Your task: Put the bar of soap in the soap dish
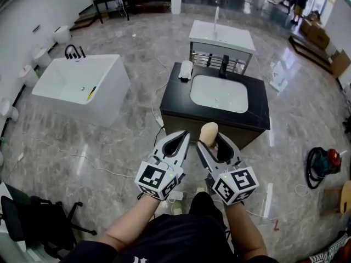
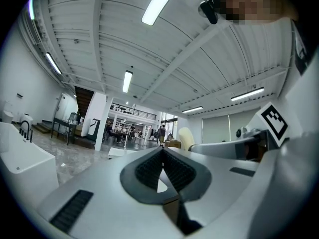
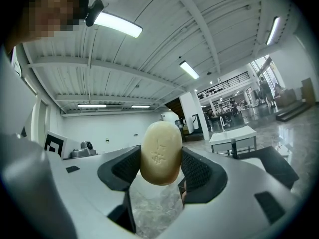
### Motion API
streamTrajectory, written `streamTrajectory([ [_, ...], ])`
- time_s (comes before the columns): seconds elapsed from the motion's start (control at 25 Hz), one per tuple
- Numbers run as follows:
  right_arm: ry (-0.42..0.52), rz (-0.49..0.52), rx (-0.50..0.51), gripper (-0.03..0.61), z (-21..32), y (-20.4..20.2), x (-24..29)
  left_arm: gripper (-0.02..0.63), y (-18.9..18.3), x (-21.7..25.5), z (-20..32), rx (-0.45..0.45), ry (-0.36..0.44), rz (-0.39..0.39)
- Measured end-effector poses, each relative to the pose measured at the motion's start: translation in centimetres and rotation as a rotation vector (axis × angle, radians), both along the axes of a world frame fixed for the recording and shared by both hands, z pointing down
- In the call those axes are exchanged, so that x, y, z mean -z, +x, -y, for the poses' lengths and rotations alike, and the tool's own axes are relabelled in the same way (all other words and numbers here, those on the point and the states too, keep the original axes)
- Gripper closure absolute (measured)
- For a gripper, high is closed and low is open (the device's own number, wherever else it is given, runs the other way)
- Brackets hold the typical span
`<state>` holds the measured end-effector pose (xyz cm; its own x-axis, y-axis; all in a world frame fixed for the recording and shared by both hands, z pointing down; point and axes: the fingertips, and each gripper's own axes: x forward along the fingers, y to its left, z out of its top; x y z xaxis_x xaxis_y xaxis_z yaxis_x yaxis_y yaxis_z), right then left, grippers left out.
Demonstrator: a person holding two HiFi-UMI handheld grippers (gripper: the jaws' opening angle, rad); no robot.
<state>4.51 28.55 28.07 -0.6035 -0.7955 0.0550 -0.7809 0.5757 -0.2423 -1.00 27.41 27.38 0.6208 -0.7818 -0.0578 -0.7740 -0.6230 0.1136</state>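
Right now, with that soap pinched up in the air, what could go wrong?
The right gripper pinches the bar of soap only by its edges, most of it sticking out; it might slip and drop to the floor. The likely soap dish sits at the far corner of the black countertop beside the sink basin, so a miss could land there.

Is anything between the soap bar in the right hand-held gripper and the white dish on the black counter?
Nothing visible does. The cream oval soap bar, held in the right hand-held gripper, has only bare black countertop between it and the white soap dish.
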Motion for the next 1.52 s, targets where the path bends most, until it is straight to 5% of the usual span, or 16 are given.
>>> streamTrajectory([
  [0.88,-0.073,0.034,0.13,0.318,29.9,3.3,-2.3,0.615,2.1,-0.9,26.6,0.202,-0.012,0.02],
  [1.52,-0.212,0.096,0.068,0.318,43.2,1.6,-7.3,0.615,0.8,-3.2,38.0,0.219,-0.03,0.031],
])
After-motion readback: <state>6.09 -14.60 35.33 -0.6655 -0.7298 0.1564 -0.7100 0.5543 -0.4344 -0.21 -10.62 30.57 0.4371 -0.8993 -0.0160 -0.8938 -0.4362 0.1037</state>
